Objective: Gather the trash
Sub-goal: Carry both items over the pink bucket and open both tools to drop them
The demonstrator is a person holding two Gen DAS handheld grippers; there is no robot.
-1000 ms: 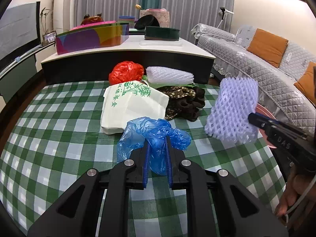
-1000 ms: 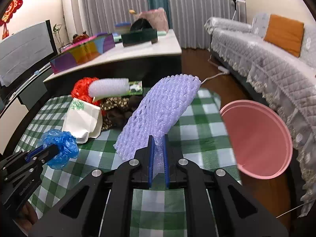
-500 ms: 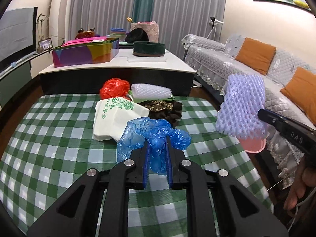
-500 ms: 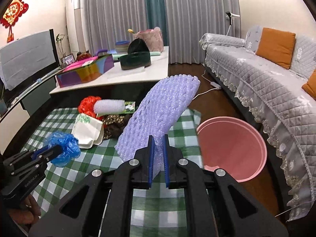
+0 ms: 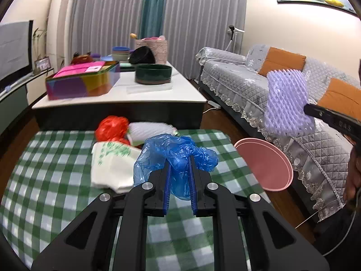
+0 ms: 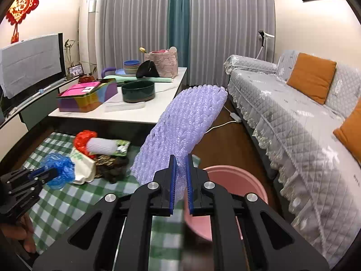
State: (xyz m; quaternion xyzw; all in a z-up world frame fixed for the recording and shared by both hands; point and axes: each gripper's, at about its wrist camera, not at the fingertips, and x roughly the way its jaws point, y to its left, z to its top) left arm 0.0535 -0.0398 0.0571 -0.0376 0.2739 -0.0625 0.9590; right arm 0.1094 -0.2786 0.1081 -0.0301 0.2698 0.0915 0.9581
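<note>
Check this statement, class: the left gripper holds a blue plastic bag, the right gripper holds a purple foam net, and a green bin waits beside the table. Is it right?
Not quite. The bin is pink, not green, as the right wrist view shows. The rest stands: the left gripper holds the blue plastic bag, the right gripper holds the purple foam net, and the bin waits beside the table.

Grey curtains point(image 6: 144, 22); quilted grey sofa point(image 6: 293, 117); white coffee table point(image 5: 126, 92); wood floor point(image 6: 227, 144).

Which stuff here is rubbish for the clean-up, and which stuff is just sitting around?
For the job: blue plastic bag in the left gripper, purple foam net in the right gripper, pink bin, red bag, white foam net.
Just lying about: colourful box, dark bowl, orange cushion.
</note>
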